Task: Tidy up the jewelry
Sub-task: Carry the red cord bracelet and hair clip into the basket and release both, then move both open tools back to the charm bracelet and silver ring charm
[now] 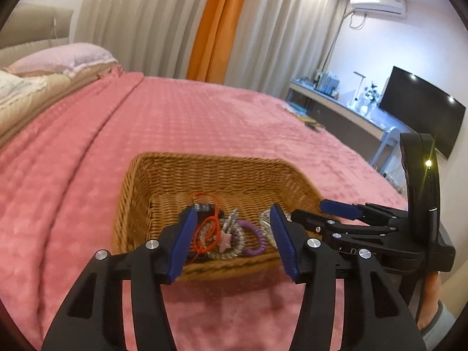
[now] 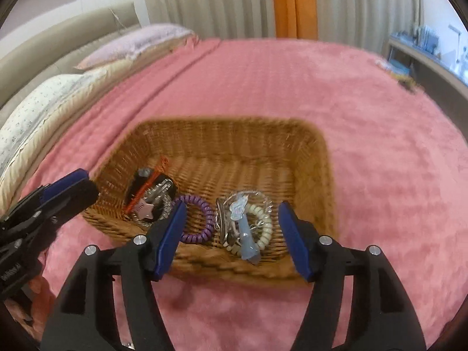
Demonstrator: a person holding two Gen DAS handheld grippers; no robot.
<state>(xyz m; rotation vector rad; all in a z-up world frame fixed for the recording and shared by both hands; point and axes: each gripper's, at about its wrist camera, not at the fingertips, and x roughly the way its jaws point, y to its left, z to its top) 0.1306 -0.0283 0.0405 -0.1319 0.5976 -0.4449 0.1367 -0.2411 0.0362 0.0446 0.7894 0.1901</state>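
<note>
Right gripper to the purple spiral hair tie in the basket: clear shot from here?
Probably yes. The right gripper is open above the wicker basket's near rim, and the purple spiral hair tie lies uncovered just ahead of its left finger. Only the rim needs clearing; the left gripper stays off to the side.

Woven wicker basket (image 2: pixel 321 175), rough and matt, golden-brown. Fleecy pink blanket (image 1: pixel 190 122), soft, embossed in a small grid. Glossy purple plastic coil tie (image 2: pixel 201 219); cream coil tie (image 2: pixel 263 231) likewise shiny. Thin red cord (image 1: pixel 204 234), matt. Pink star clip (image 2: pixel 144 207), smooth plastic. Matt black plastic left gripper (image 1: pixel 234 239) and right gripper (image 2: pixel 234 234), ribbed blue pads (image 1: pixel 280 234), bright metal screw heads (image 1: pixel 313 243). Pleated cloth curtains (image 1: pixel 140 23).
</note>
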